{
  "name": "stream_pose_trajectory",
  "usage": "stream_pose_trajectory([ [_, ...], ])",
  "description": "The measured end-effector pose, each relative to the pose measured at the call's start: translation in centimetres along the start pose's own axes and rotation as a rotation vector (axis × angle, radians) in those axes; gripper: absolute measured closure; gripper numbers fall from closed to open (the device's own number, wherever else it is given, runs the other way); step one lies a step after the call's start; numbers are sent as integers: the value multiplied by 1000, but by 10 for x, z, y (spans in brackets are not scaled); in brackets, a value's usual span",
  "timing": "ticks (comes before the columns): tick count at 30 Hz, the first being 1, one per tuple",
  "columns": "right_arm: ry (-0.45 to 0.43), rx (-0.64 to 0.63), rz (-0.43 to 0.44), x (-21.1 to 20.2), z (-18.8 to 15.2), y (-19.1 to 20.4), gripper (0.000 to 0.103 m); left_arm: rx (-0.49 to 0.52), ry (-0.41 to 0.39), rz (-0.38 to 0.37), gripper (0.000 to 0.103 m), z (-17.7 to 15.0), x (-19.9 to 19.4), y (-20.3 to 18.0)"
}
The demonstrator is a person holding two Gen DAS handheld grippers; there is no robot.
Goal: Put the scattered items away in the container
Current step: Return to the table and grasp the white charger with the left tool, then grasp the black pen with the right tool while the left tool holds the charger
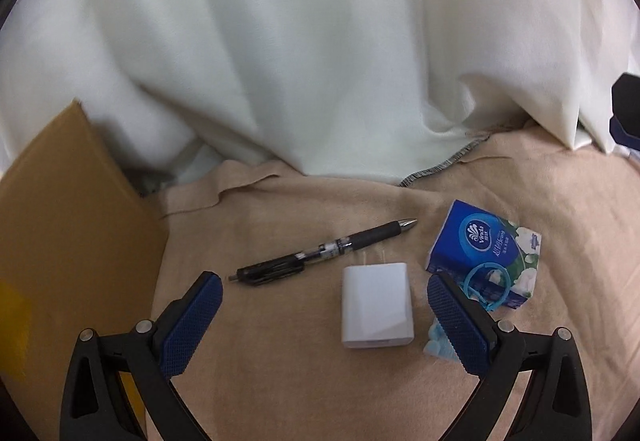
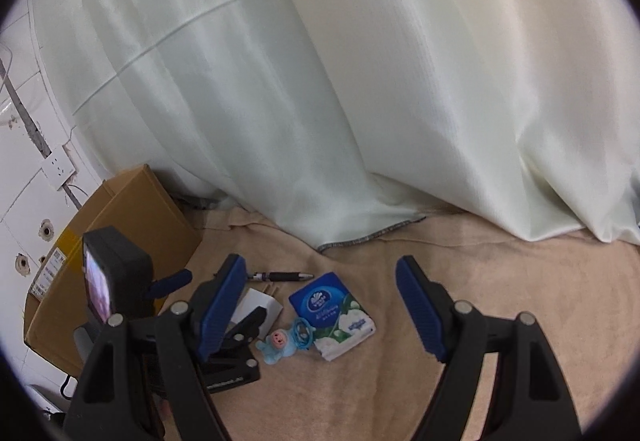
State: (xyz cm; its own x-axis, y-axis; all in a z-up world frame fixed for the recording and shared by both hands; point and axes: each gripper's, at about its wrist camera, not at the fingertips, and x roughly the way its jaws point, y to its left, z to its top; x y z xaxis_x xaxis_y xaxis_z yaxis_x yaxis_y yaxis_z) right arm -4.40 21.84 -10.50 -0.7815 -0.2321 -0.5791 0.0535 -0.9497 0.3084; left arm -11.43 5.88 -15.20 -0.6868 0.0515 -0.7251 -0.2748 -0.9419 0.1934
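Your left gripper hovers spread wide over the white charger, which lies between its fingers on the tan blanket, the black pen just beyond. Nothing is grasped yet. Your right gripper also hangs spread and empty. Next, lower and pinch the charger, then carry it left to the cardboard box.

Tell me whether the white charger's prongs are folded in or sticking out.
Sticking out. The white charger lies flat on the beige cloth, its two thin prongs reaching toward the pen.
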Motion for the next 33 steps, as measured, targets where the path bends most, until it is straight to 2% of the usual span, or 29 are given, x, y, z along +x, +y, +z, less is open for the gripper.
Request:
stream_pose_trajectory([
  [4,10,1,11,4,1,-5,22,-11,1,20,0,-9,8,2],
  [7,3,17,25,2,2,-7,22,-14,40,0,1,-11,18,6],
  [12,13,-5,13,5,0,-8,22,-5,48,-20,6,-12,24,7],
  [14,27,-2,19,10,-2,-8,22,-20,54,-49,15,-12,27,8],
  [16,42,-18,14,14,-4,-7,22,-17,58,-83,42,-15,30,5],
  [18,59,-36,16,17,-6,-4,22,-4,45,-101,62,-15,27,1],
  [22,79,-84,27,21,-8,2,25,-52,38,-134,62,-16,22,9],
  [23,89,-103,37,22,-7,5,34,-83,43,-141,62,-17,19,15],
  [24,105,-134,59,23,-5,9,42,-100,48,-139,62,-19,15,20],
  [25,125,-182,85,25,-1,14,44,-134,49,-139,62,-23,10,28],
  [27,174,-337,128,32,5,33,44,-210,72,-149,62,-32,0,41],
  [30,261,-635,139,54,6,65,44,-211,72,-108,62,-47,-16,51],
  [33,347,-814,212,80,6,89,44,-249,76,-131,62,-56,-25,61],
])
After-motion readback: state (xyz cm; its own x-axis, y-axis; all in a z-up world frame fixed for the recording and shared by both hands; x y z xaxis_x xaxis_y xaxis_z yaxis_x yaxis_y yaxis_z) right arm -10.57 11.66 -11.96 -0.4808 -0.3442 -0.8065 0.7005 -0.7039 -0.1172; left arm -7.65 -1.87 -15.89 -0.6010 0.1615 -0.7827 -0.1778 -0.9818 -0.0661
